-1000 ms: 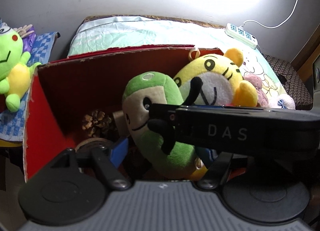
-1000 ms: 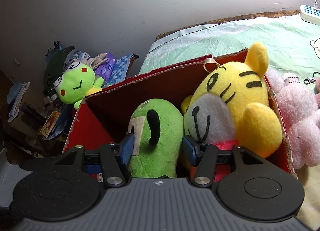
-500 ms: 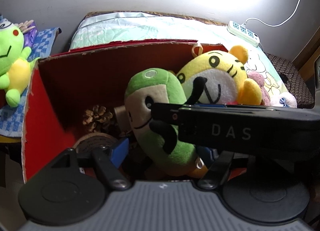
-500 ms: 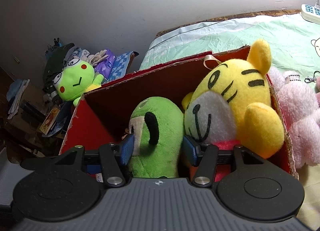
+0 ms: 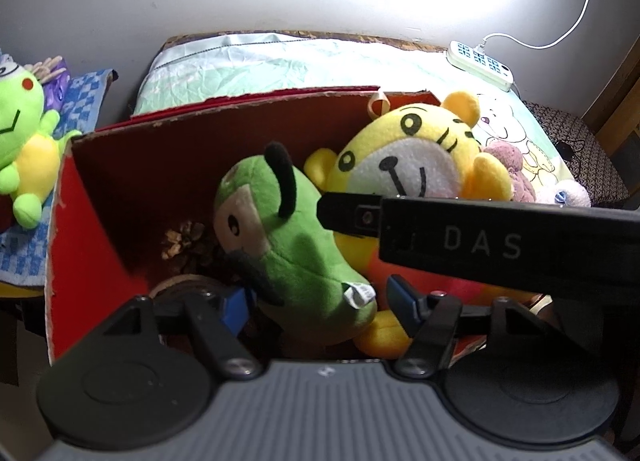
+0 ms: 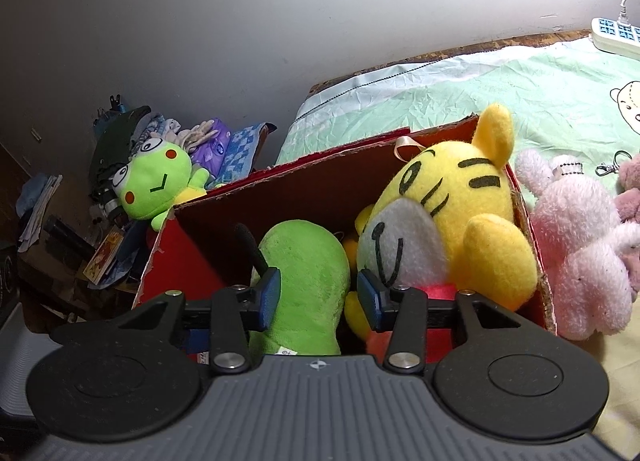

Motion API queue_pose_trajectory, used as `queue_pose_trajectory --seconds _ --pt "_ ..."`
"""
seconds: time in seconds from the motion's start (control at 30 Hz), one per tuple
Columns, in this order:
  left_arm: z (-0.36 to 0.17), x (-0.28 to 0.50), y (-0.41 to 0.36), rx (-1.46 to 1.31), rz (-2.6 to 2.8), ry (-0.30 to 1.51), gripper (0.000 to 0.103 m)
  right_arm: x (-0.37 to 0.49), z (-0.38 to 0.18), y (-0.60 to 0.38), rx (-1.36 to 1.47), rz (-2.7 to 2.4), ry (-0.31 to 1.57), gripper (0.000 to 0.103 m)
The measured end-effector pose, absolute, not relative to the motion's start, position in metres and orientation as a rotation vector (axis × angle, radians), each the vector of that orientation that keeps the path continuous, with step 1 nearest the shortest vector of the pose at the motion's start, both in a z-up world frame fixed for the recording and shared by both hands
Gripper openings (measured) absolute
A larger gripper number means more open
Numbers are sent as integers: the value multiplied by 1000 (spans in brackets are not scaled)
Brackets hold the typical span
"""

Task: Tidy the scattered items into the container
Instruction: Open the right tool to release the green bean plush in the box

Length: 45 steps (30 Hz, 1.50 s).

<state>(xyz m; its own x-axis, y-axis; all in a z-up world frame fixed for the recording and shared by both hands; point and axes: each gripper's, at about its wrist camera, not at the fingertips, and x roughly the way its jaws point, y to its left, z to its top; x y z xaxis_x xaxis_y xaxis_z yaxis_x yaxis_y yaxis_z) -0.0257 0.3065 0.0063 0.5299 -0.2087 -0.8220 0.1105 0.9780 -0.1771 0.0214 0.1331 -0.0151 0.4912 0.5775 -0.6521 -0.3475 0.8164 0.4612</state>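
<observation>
A red cardboard box (image 5: 92,229) (image 6: 320,189) holds a green plush (image 5: 288,253) (image 6: 308,281) with black ears, a yellow tiger plush (image 5: 404,157) (image 6: 460,201) and a pine cone (image 5: 180,237). My right gripper (image 6: 319,297) reaches into the box, its jaws closing with the blue pads pressing on the green plush's body. One of its black fingers (image 5: 352,217) crosses the left wrist view and touches the plush's upper side. My left gripper (image 5: 318,303) is also closing. The plush's lower end lies between its pads, with small gaps on both sides.
A light-green frog plush (image 5: 20,149) (image 6: 156,185) lies on a blue checked cloth left of the box. A pink plush (image 6: 580,261) sits on the bed against the box's right wall. A white power strip (image 5: 480,65) lies at the bed's far right by the wall.
The green plush has tipped over, head leaning left and its face turned away from the right wrist camera. Both pairs of jaws have narrowed, the right pair more.
</observation>
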Motion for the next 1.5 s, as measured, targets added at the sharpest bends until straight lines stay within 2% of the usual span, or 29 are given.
queue_pose_trajectory --seconds 0.13,0.73,0.9,1.5 --pt "4 -25 302 -91 -198 995 73 22 -16 132 294 570 899 47" --pt "9 -32 299 -87 -175 998 72 17 -14 130 289 577 903 44" --pt "12 -38 297 -83 -170 994 77 13 -14 128 291 573 909 44" --pt "16 -54 304 -85 -101 992 82 1 -14 127 270 544 890 44"
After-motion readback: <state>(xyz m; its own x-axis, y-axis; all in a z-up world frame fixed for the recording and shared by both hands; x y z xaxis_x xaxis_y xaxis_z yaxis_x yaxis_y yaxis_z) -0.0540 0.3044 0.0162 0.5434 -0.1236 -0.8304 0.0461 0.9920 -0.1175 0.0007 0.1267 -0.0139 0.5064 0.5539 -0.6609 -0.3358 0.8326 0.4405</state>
